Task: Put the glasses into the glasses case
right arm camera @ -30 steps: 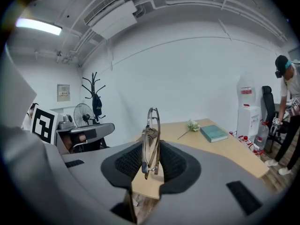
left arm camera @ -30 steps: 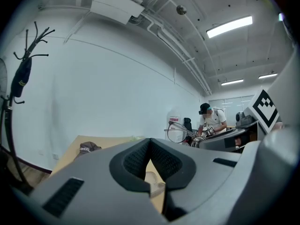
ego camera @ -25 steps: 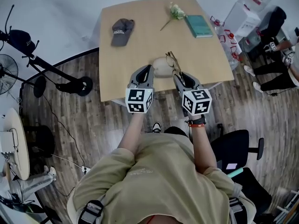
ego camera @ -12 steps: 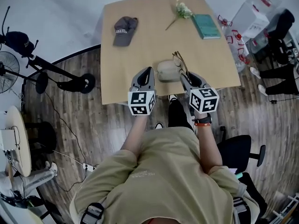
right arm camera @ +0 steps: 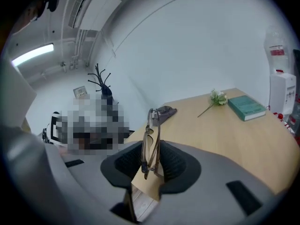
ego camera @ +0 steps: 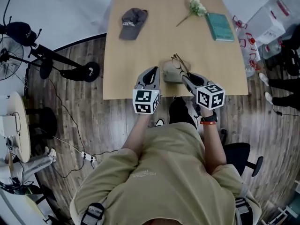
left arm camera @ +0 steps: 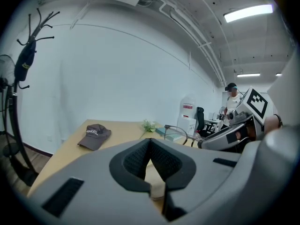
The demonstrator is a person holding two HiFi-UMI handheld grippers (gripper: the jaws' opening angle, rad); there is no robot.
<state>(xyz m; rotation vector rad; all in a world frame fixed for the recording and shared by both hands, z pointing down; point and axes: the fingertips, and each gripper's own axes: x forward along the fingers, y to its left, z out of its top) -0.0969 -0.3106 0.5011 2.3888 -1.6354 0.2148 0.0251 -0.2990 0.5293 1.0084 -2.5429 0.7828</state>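
Note:
Thin-framed glasses [right arm camera: 151,137], folded, stand upright between the pads of my right gripper [right arm camera: 150,150], which is shut on them. In the head view the glasses [ego camera: 178,63] hang just above the right end of the beige glasses case [ego camera: 168,73], which lies near the table's front edge. My right gripper [ego camera: 185,77] sits at the case's right side. My left gripper [ego camera: 153,71] is just left of the case. Its pads [left arm camera: 136,161] meet at the tips, with nothing held. The glasses [left arm camera: 177,132] also show past its jaws.
On the wooden table [ego camera: 126,78] lie a grey cap [ego camera: 133,22], a white flower sprig [ego camera: 194,6] and a teal book [ego camera: 220,26] at the far side. A black stand [ego camera: 61,62] is on the floor at the left; water bottles [ego camera: 274,27] stand at the right.
Both grippers have sunk toward the front of the table, beside the case. The glasses stay in the right gripper.

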